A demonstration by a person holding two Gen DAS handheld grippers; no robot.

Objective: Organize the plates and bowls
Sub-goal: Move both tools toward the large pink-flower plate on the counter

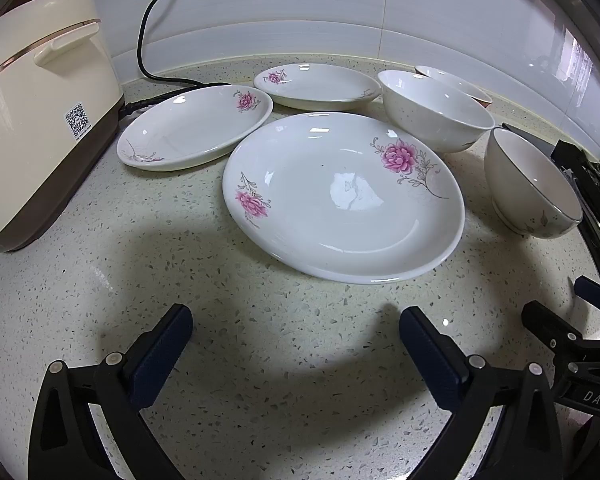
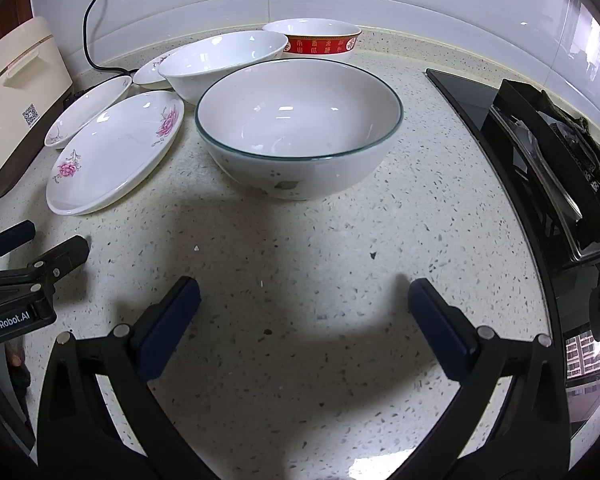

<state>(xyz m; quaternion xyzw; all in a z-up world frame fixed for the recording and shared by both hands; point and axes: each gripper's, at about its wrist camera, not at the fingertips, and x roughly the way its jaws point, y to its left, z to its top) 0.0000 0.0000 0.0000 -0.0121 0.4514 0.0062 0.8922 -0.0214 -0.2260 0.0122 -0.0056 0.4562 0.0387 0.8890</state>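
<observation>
Three white plates with pink flowers lie on the speckled counter: a large plate (image 1: 340,196) (image 2: 112,152) nearest, a second plate (image 1: 196,126) (image 2: 86,110) to its left, a third plate (image 1: 316,86) (image 2: 152,72) behind. A white bowl (image 1: 436,110) (image 2: 224,60), a green-rimmed bowl (image 1: 532,184) (image 2: 300,128) and a red-banded bowl (image 1: 454,82) (image 2: 316,40) stand to the right. My left gripper (image 1: 296,324) hangs open in front of the large plate, holding nothing. My right gripper (image 2: 304,296) is open and holds nothing, just short of the green-rimmed bowl.
A cream rice cooker (image 1: 36,108) (image 2: 16,96) with a black cord (image 1: 148,32) stands at the left against the tiled wall. A black gas hob (image 2: 540,148) (image 1: 596,196) borders the counter on the right. Each gripper shows at the edge of the other's view.
</observation>
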